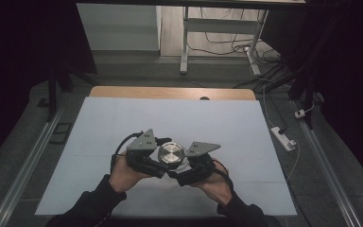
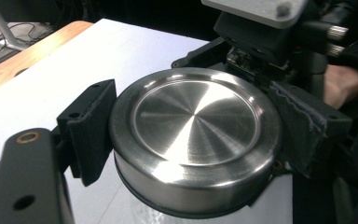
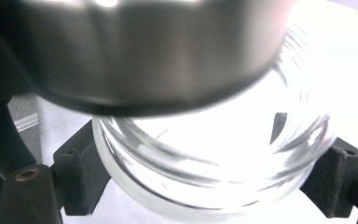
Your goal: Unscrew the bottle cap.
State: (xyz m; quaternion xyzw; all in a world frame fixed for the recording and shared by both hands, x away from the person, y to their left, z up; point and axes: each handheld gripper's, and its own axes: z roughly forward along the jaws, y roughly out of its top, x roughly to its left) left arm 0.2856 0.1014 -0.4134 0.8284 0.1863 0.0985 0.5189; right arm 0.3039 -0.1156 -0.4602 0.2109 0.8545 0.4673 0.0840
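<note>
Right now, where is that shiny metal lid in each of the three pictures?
High view: the metal lid is a small round disc low in the middle, between the two hands.
Left gripper view: it sits centre frame, seen from above, clamped between the black fingers.
Right gripper view: its side runs as a blurred grey band across the top, above the glass jar.
Shared landmark: the white table sheet under it.

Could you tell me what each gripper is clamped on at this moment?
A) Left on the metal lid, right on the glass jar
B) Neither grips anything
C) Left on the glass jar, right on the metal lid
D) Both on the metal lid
A: the left gripper has its pads against the metal lid, while the right gripper clamps the glass jar beneath it.
</note>
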